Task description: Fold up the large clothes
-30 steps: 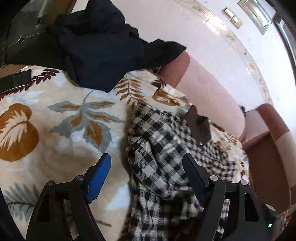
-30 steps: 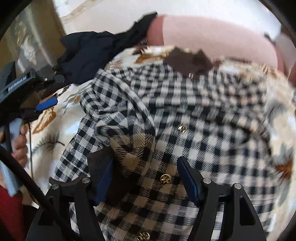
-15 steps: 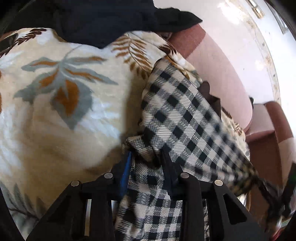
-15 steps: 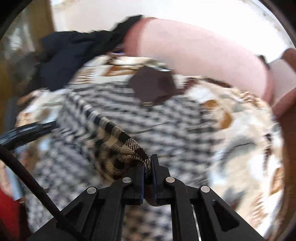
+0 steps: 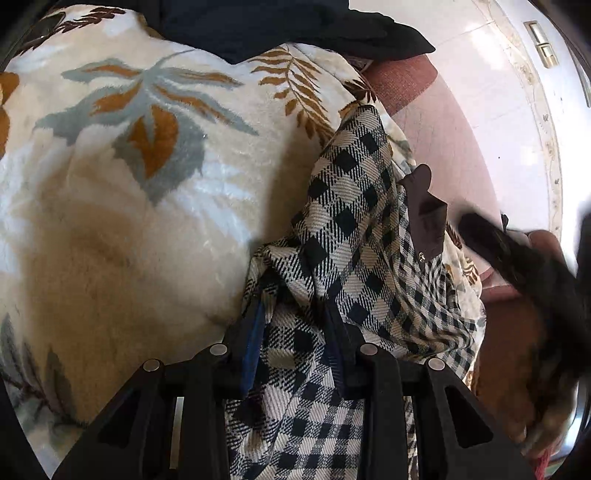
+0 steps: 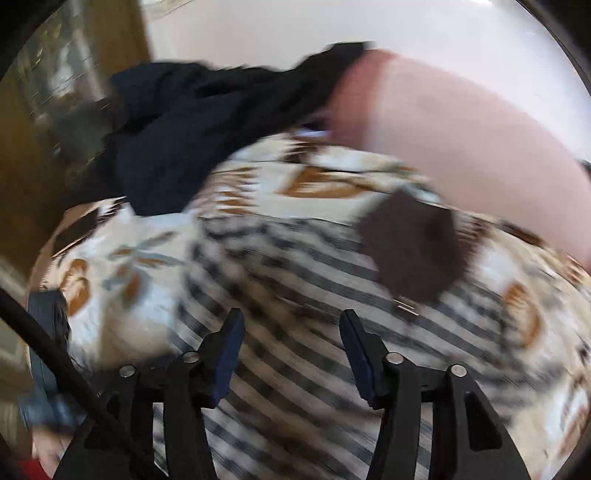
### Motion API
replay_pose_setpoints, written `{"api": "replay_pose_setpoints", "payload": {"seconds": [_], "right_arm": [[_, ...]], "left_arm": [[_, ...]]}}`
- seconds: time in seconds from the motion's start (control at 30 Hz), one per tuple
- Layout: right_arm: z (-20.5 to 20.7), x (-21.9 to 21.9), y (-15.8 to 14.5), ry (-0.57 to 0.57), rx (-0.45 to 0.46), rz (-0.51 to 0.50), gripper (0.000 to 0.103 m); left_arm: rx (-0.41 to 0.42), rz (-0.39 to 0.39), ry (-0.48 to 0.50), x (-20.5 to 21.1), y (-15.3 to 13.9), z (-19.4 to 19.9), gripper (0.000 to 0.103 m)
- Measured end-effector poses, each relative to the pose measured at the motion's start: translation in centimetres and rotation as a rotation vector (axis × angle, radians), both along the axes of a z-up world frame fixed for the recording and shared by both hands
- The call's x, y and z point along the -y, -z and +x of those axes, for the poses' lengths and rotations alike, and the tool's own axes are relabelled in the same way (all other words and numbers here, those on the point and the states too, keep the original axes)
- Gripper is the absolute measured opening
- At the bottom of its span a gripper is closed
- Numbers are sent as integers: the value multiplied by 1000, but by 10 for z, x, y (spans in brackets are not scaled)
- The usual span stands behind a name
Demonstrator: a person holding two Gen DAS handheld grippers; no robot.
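A black-and-cream checked garment (image 5: 351,236) with a dark brown collar (image 5: 424,210) lies on a leaf-print blanket (image 5: 122,177). My left gripper (image 5: 295,332) is shut on a bunched fold of the checked cloth and holds it raised off the blanket. In the right wrist view, which is blurred by motion, the checked garment (image 6: 314,280) lies spread under my right gripper (image 6: 291,347), which is open and empty above it. The brown collar (image 6: 413,251) lies beyond its right finger. The blurred dark right gripper (image 5: 532,269) shows at the right in the left wrist view.
A dark navy garment (image 5: 266,26) is heaped at the far edge of the blanket; it also shows in the right wrist view (image 6: 199,122). A pink sofa back (image 6: 461,136) runs behind. A white tiled wall (image 5: 498,92) lies beyond.
My left gripper closed on the checked cloth and stays shut on it. My right gripper closed on a fold, then let go and is open now, moving fast over the garment.
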State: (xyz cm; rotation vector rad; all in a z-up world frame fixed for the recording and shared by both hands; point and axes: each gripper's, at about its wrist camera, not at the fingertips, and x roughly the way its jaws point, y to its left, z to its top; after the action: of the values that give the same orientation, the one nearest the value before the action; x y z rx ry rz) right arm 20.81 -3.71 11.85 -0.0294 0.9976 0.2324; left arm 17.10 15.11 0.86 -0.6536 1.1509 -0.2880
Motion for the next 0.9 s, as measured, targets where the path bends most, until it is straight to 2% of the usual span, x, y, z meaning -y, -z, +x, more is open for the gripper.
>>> {"api": "replay_pose_setpoints", "payload": {"seconds": [0.13, 0.23, 0.27, 0.3, 0.33, 0.37, 0.43, 0.6, 0.73, 0.83, 0.87, 0.9], "right_arm": [[42, -52, 24, -74, -65, 30, 61], [68, -79, 42, -133, -105, -20, 62], [74, -86, 48, -155, -129, -56, 47], [77, -90, 52, -181, -152, -72, 4], [81, -96, 56, -221, -194, -80, 5], [82, -98, 56, -230, -198, -96, 4], [89, -107, 52, -248, -158, -165, 4], [133, -117, 63, -159, -126, -201, 4], [149, -124, 93, -135, -188, -205, 7], [142, -108, 75, -116, -165, -118, 26], [136, -95, 59, -103, -143, -70, 38], [126, -76, 38, -73, -103, -24, 45]], "left_arm": [[3, -2, 9, 0, 0, -1, 31], [7, -9, 13, -3, -1, -3, 31], [9, -13, 13, -4, -3, -4, 31], [18, -18, 8, -7, -5, -6, 31], [26, -17, 3, -9, -7, -7, 31], [35, -10, -5, -11, -9, -7, 31], [50, 25, -34, -18, -11, -5, 31], [28, 47, -45, -22, -4, -1, 31], [30, 83, -34, -16, -5, -1, 31], [42, 101, -25, -15, -8, -2, 31], [46, 102, -25, -15, -9, -3, 31], [51, 100, -29, -16, -12, -4, 31]]}}
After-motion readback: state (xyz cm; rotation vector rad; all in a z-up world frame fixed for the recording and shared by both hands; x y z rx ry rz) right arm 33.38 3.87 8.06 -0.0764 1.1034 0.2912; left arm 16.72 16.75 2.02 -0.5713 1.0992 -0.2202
